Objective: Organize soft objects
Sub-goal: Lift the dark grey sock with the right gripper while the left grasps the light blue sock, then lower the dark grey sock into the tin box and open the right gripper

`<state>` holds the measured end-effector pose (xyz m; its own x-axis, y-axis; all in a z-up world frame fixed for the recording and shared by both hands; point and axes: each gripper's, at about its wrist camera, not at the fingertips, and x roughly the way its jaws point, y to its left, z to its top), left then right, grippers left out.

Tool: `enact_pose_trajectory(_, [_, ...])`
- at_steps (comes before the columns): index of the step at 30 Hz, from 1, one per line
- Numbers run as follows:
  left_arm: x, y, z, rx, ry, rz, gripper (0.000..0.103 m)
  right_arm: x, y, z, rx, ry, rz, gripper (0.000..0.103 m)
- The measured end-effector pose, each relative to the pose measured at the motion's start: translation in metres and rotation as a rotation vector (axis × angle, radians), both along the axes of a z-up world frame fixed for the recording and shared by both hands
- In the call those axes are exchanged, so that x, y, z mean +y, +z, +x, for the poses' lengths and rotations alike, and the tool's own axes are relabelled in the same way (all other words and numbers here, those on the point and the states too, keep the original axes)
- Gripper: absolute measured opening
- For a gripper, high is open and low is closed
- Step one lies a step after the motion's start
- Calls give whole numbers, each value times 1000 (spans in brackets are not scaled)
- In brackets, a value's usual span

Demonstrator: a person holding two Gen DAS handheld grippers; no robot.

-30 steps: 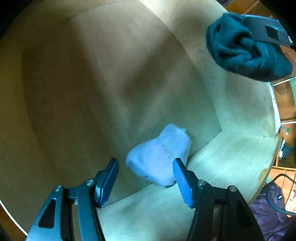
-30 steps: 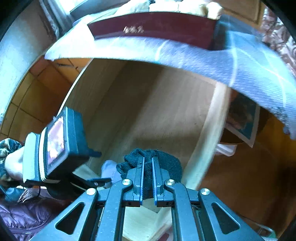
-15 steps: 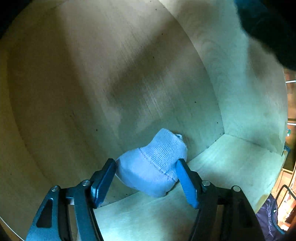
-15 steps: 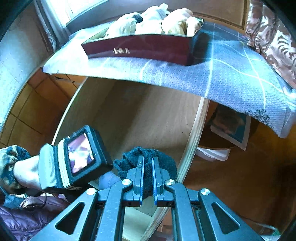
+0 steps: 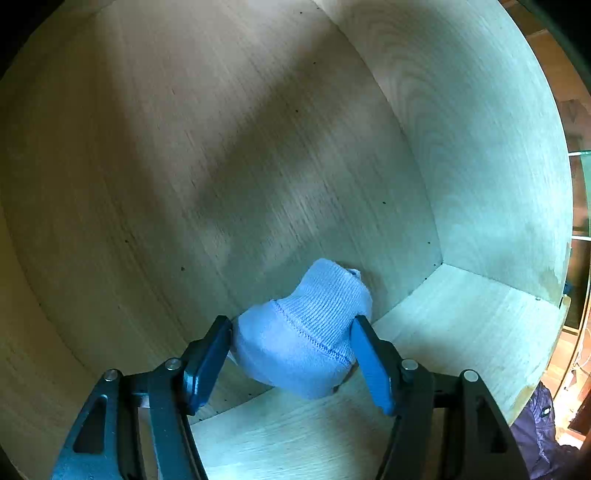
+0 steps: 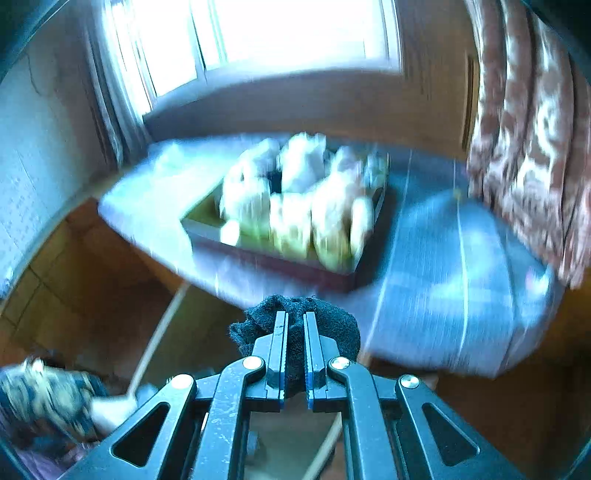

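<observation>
The left claw (image 5: 291, 354) points steeply down into a pale wooden box (image 5: 480, 147), its blue pads standing on either side of a light blue rolled sock (image 5: 306, 332). The jaws are closing, with the sock between them; the left pad lies right at the sock's side and the right pad at its ribbed cuff, though whether they press it yet cannot be told. The sock rests on the box floor against the near wall, close to a corner (the ribbed cuff end points away from the claw). The rest of the box floor around it is bare wood, crossed by a soft shadow.

The right claw (image 6: 294, 343) is clenched tight on a dark fuzzy sock (image 6: 295, 321), whose bundle bulges out on both sides and beyond the fingertips. Past it, much blurred, stands a table (image 6: 461, 295) under a blue-grey cloth with thin pale lines. On that cloth sits a dark red tray (image 6: 295, 271) heaped with pale rolled bundles (image 6: 295, 206) (too smeared to tell one from another). Behind the table is a bright window (image 6: 277, 33), and a patterned brown curtain (image 6: 528, 147) hangs at the right. At the lower left of the right wrist view a patterned sleeve (image 6: 40, 395) shows, beside the light rim of the wooden box.
</observation>
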<state>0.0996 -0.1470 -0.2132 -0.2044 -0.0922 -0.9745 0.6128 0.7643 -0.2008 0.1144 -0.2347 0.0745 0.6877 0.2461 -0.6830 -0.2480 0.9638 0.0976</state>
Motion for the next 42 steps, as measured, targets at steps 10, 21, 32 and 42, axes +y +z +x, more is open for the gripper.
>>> enact_pose_trajectory(10, [11,-5,8,24,-17,-42,63,33,19,115,-23,5,66,7])
enact_pose_trajectory(21, [28,6,22,35,-20,-121,54,58,-49,181,177,31,124,10])
enact_pose_trajectory(32, [44,12,32,-4,13,-140,51,61,-59,168,178,27,137,15])
enact_pose_trajectory(42, [59,23,38,-37,59,-141,51,47,-47,142,86,-18,122,36])
